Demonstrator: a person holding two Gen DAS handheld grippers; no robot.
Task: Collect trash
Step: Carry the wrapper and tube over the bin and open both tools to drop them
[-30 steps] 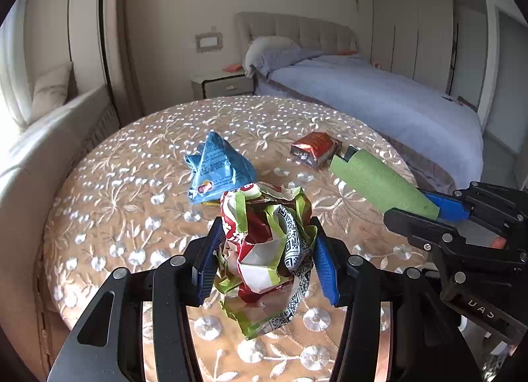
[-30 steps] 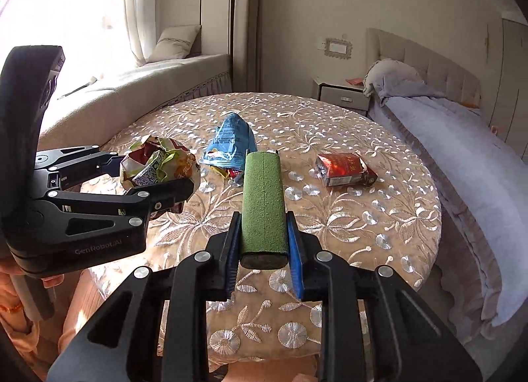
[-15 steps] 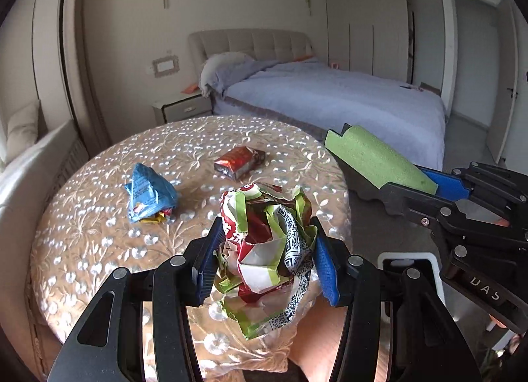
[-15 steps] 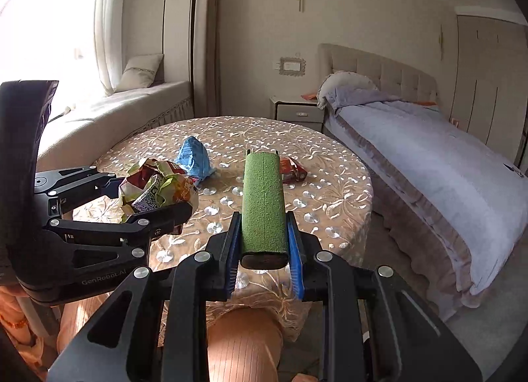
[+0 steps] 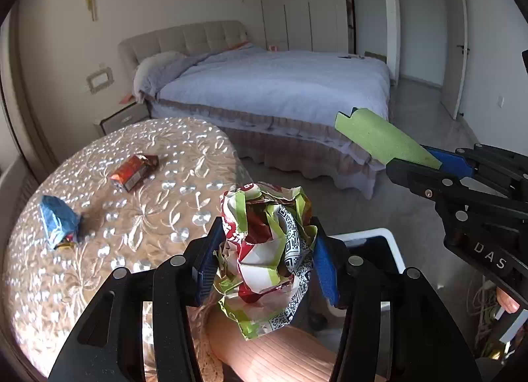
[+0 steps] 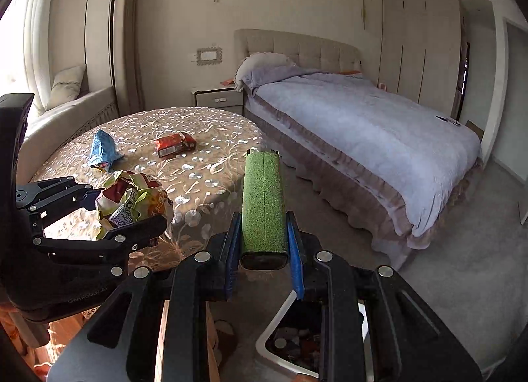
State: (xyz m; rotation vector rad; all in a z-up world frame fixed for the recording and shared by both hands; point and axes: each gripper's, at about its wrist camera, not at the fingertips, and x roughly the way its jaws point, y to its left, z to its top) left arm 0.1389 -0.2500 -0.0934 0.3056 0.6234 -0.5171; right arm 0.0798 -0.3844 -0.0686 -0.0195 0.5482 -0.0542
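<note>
My left gripper (image 5: 264, 263) is shut on a crumpled red, green and white wrapper (image 5: 267, 256), held past the table's edge above a white bin (image 5: 389, 243). The wrapper also shows in the right wrist view (image 6: 132, 204). My right gripper (image 6: 264, 246) is shut on a flat green box (image 6: 264, 204), held in the air above the same bin (image 6: 280, 322), which has trash inside. The green box also shows in the left wrist view (image 5: 382, 141). A blue wrapper (image 6: 102, 151) and a red packet (image 6: 173, 146) lie on the round table (image 6: 204, 180).
The bed (image 6: 363, 124) stands to the right of the table, with a strip of grey floor between. A nightstand (image 6: 217, 98) is behind the table and a window seat (image 6: 66, 108) at the left. My knee (image 5: 274, 352) is below the left gripper.
Both grippers have swung right and back from the table with their loads. The table has slid to the left in both views and the white bin has come into view below.
</note>
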